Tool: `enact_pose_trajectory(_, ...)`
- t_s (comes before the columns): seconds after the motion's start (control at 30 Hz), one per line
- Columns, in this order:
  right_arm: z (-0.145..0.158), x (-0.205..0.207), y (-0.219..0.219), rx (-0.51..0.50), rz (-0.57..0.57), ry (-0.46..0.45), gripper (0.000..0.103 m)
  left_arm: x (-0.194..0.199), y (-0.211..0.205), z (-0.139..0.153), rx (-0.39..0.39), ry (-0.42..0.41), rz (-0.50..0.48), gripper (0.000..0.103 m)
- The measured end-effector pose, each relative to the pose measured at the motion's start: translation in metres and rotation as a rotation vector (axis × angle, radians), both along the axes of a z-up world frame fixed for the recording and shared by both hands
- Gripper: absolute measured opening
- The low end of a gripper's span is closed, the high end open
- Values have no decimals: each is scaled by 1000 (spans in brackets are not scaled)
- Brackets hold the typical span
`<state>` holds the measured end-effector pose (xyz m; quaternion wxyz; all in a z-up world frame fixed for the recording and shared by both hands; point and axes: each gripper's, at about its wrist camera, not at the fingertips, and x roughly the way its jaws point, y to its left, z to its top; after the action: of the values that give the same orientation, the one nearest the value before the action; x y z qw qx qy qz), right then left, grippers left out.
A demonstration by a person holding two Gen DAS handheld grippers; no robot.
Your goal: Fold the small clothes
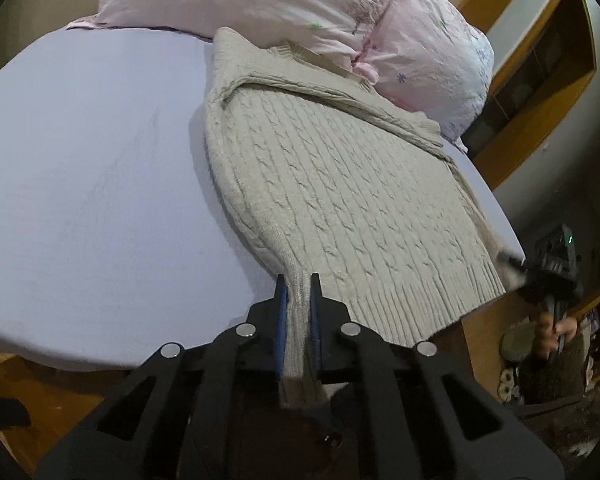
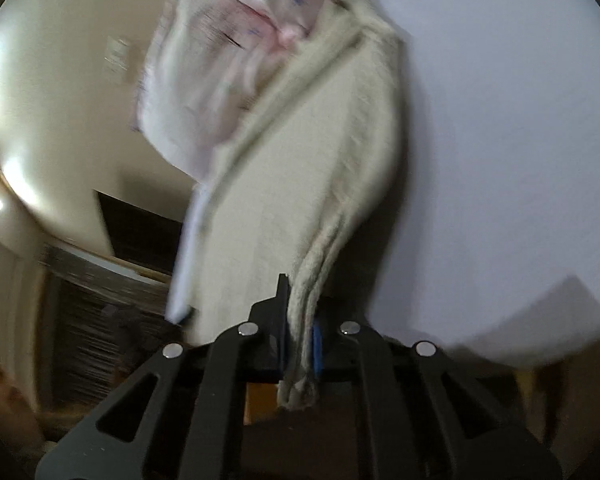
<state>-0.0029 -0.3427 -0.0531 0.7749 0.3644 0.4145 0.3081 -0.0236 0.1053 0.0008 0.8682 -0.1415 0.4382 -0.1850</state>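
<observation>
A beige cable-knit sweater (image 1: 340, 184) lies spread on a lavender bed sheet (image 1: 92, 168), its top end against the pillows. My left gripper (image 1: 298, 284) is shut on the sweater's ribbed bottom hem at its left corner. My right gripper (image 2: 300, 292) is shut on bunched folds of the sweater (image 2: 308, 168) at the other hem corner. It also shows in the left wrist view (image 1: 512, 260) at the sweater's right edge, held by a hand. The right wrist view is blurred by motion.
Two pink floral pillows (image 1: 284, 0) lie at the head of the bed, also in the right wrist view (image 2: 204, 80). The wooden bed frame (image 1: 40, 396) shows below the sheet. Wooden shelving (image 1: 540, 72) and floor clutter are at the right.
</observation>
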Motion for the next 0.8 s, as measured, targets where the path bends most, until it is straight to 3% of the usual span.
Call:
enact_pose_trajectory(0.17,66,40,-9,94,-66,-196,8,34,12,40,-14,-118,-15,9)
enact_pose_trajectory(0.27,96,93,-20,138,-152,-274,8,95,22,74,-21,-205,41,9)
enact_pose_trajectory(0.37,95,166,-25,160,-274,-246,8,170,24,79,-36,-207,121,9)
enact_pose_trajectory(0.47,74,230,-20,105,-394,-150,8,247,20,59,-10,-159,191,9)
enact_pose_trajectory(0.53,54,266,-15,53,-450,-63,20,283,22,43,-23,-78,210,9)
enact_pose_trajectory(0.57,45,275,-15,47,-477,-29,29,297,30,34,-74,-23,233,9)
enact_pose_trajectory(0.63,32,283,-23,159,-499,-17,69,300,48,29,-211,11,238,11)
enact_pose_trajectory(0.67,32,280,-28,206,-493,-54,77,298,54,29,-240,7,242,18)
enact_pose_trajectory(0.7,36,279,-31,217,-498,-90,92,290,64,33,-246,-19,262,34)
enact_pose_trajectory(0.73,42,270,-36,190,-522,-152,98,281,71,38,-209,-49,299,49)
enact_pose_trajectory(0.77,46,263,-39,181,-532,-204,99,273,76,39,-185,-68,317,72)
enact_pose_trajectory(0.8,49,262,-39,193,-521,-234,99,261,82,43,-171,-91,318,73)
